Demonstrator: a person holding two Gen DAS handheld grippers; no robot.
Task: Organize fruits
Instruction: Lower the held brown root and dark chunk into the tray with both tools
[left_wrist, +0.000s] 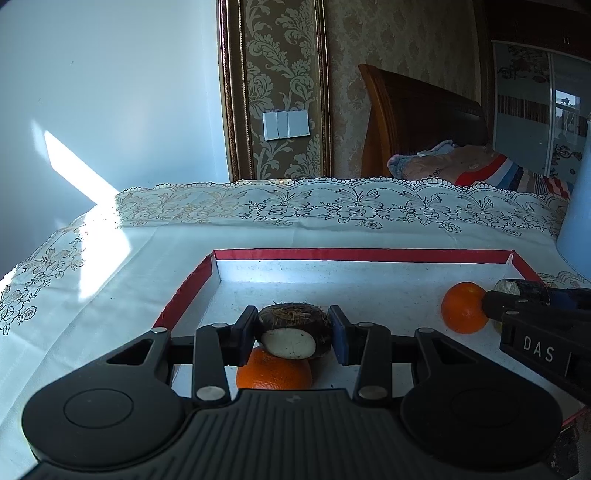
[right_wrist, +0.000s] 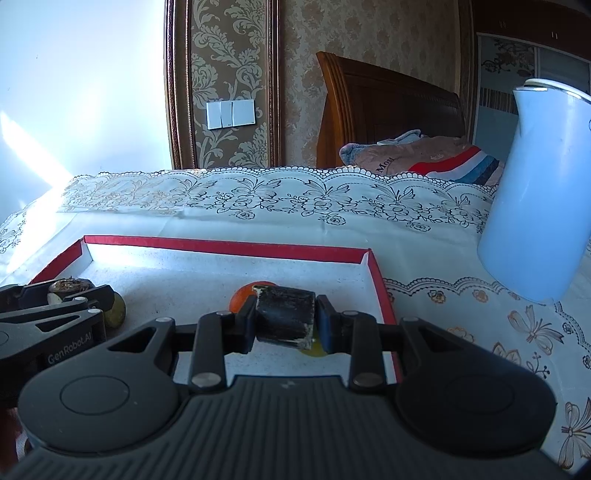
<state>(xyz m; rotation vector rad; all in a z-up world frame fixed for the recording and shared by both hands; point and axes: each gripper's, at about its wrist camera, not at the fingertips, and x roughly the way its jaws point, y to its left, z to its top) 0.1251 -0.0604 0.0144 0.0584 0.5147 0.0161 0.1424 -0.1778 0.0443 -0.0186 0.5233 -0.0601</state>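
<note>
My left gripper (left_wrist: 293, 332) is shut on a dark hairy root piece with a white cut face (left_wrist: 291, 330), held above an orange (left_wrist: 273, 373) inside the red-rimmed tray (left_wrist: 362, 254). A second orange (left_wrist: 463, 307) lies at the tray's right. My right gripper (right_wrist: 284, 319) is shut on a dark cylindrical chunk (right_wrist: 286, 317), held over the tray (right_wrist: 229, 245), with an orange (right_wrist: 242, 295) behind it and something yellow (right_wrist: 314, 350) below. The left gripper also shows at the left of the right wrist view (right_wrist: 70, 295), beside a greenish fruit (right_wrist: 115, 312).
The tray sits on a white embroidered tablecloth (right_wrist: 295, 206). A tall pale blue jug (right_wrist: 535, 192) stands to the tray's right. A wooden bed headboard (right_wrist: 388, 118) and folded blankets (right_wrist: 424, 155) lie beyond the table.
</note>
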